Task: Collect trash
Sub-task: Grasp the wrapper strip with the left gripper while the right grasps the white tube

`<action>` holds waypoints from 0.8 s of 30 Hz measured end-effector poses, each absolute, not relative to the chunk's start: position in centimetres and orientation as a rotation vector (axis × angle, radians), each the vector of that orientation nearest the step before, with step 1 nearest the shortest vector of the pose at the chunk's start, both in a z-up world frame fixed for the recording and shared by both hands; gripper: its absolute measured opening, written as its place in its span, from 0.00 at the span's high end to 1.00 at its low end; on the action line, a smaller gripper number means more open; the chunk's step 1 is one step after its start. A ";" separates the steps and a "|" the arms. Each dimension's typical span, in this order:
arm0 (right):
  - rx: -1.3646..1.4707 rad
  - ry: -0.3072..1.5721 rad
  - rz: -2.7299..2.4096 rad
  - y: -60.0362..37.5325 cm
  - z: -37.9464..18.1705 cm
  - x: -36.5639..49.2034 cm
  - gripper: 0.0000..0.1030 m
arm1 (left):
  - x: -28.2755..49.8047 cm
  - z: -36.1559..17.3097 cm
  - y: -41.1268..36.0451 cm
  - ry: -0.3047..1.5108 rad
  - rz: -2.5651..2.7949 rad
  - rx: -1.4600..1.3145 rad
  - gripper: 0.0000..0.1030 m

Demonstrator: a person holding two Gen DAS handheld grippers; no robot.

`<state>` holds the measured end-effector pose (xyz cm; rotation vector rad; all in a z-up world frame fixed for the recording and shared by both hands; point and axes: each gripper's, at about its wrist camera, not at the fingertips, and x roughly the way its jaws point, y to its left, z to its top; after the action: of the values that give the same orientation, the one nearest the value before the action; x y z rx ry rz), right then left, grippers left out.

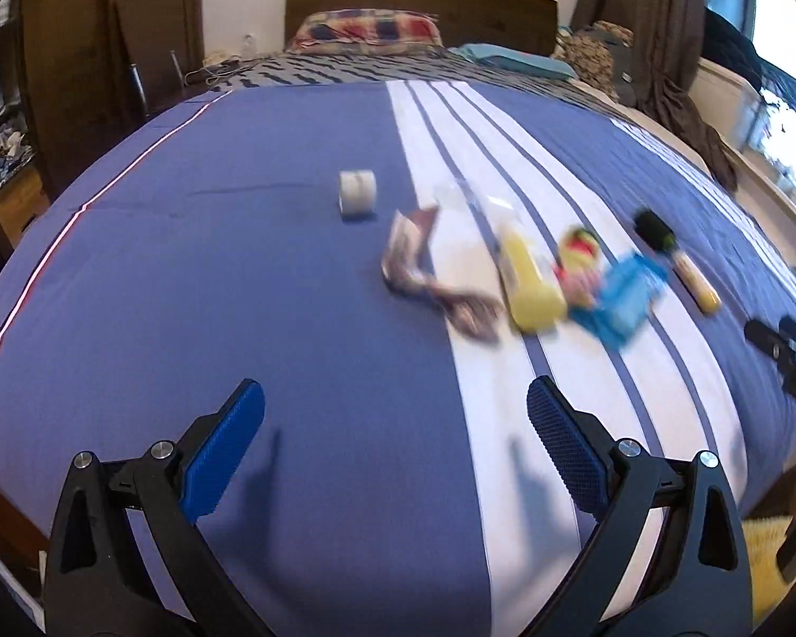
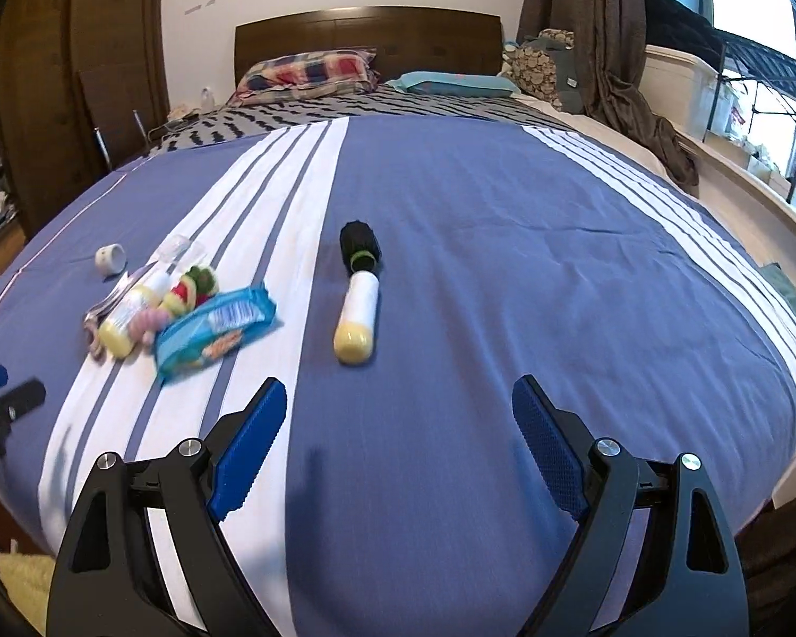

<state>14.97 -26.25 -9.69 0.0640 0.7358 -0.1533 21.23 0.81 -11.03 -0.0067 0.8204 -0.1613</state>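
Small things lie in a cluster on a blue-and-white striped bedspread (image 1: 238, 265): a roll of tape (image 1: 358, 195), a crumpled brown wrapper (image 1: 424, 276), a yellow-and-white bottle (image 1: 530, 281), a small knitted toy (image 1: 578, 260), a blue snack packet (image 1: 618, 302) and a brush with a black head and yellow handle (image 1: 674, 255). In the right wrist view the blue packet (image 2: 214, 329) and bottle (image 2: 132, 313) lie at left, the brush (image 2: 359, 292) ahead. My left gripper (image 1: 395, 414) is open over the near bedspread. My right gripper (image 2: 398, 414) is open too, nothing between its fingers.
The bed has a wooden headboard (image 2: 368, 34), a checked pillow (image 2: 307, 71) and a teal pillow (image 2: 453, 85). A dark wardrobe (image 1: 68, 53) stands at left, curtains (image 2: 594, 26) and a window at right. A yellow rug (image 1: 764, 547) lies by the bed's near corner.
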 end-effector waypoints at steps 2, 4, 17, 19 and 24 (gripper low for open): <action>0.067 0.740 -0.149 -26.3 -10.0 16.1 0.20 | 22.9 -11.0 0.9 0.825 -0.160 -0.027 0.14; 0.082 0.747 -0.138 -26.4 -10.3 17.2 0.26 | 24.7 -11.1 0.8 0.832 -0.159 -0.042 0.19; 0.057 0.816 -0.122 -26.0 -12.4 21.5 0.56 | 30.3 -13.7 -0.9 0.888 -0.132 0.025 0.47; 0.047 0.813 -0.123 -25.7 -12.3 21.6 0.72 | 30.0 -13.7 -1.1 0.884 -0.134 0.046 0.58; 0.022 0.806 -0.113 -25.2 -12.2 20.7 0.79 | 28.7 -13.6 -1.6 0.877 -0.140 0.073 0.84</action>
<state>20.72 -25.24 -12.20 0.0217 0.8057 -0.1130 28.67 -1.63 -13.57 0.0726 0.8772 -0.1400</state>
